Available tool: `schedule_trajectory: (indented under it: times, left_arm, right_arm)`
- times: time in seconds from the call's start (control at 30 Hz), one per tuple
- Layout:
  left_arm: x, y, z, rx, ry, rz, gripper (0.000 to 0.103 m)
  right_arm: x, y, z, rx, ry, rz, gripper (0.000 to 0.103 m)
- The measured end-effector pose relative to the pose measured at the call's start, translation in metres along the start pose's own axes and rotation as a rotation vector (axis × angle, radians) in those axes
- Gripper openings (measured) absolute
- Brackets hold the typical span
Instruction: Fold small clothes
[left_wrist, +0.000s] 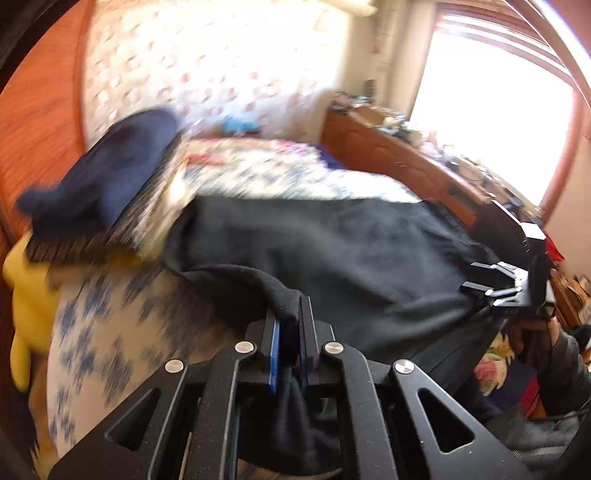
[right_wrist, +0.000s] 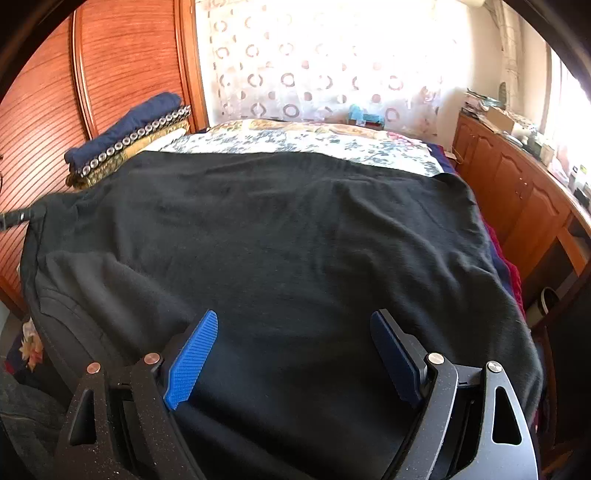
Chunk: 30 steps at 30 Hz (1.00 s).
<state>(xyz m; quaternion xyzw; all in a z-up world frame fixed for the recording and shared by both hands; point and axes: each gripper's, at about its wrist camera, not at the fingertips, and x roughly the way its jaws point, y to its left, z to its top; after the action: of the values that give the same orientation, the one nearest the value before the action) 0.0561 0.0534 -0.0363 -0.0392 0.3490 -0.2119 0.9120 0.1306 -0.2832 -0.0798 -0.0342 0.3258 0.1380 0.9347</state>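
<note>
A black garment (right_wrist: 295, 236) lies spread flat over the bed. In the left wrist view my left gripper (left_wrist: 290, 317) is shut on a bunched edge of this black garment (left_wrist: 332, 251) and holds it raised above the bed; the view is blurred by motion. My right gripper (right_wrist: 293, 325) is open, its blue pads (right_wrist: 192, 362) wide apart just above the near part of the cloth, holding nothing. The right gripper also shows in the left wrist view (left_wrist: 476, 275) at the garment's right edge.
A stack of folded clothes with a navy piece on top (right_wrist: 129, 136) sits at the bed's far left by a wooden wardrobe (right_wrist: 92, 74). A flowered bedspread (right_wrist: 295, 144) shows beyond the garment. A wooden cabinet (right_wrist: 517, 184) with clutter runs along the right. A yellow item (left_wrist: 29, 295) lies left.
</note>
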Motion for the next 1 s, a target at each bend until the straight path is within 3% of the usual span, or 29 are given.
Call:
schedule_trajectory:
  times: [0.17,0.43,0.77,0.87,0.97,1.0]
  left_arm:
    - [0.027,-0.052,0.050,0.125,-0.006,-0.096,0.009]
    - [0.055,-0.133,0.102,0.285,0.000,-0.213,0.009]
    - [0.062,-0.217,0.146,0.407,-0.006,-0.329,0.009]
    - [0.075,-0.231,0.145,0.422,0.034,-0.311,0.009]
    - [0.085,-0.228,0.140,0.420,0.059,-0.306,0.016]
    - [0.087,-0.225,0.139,0.420,0.061,-0.300,0.027]
  right_arm:
    - [-0.021,-0.011,-0.003,0.037,-0.037,-0.002,0.086]
    - [-0.060,-0.031,-0.010,0.075,-0.099,-0.039,0.086]
    - [-0.105,-0.045,-0.026,0.125,-0.167,-0.083,0.086]
    - [-0.112,-0.043,-0.033,0.144,-0.176,-0.078,0.086]
    - [-0.109,-0.042,-0.035,0.145,-0.170,-0.082,0.086]
    - [-0.109,-0.042,-0.035,0.145,-0.167,-0.081,0.086]
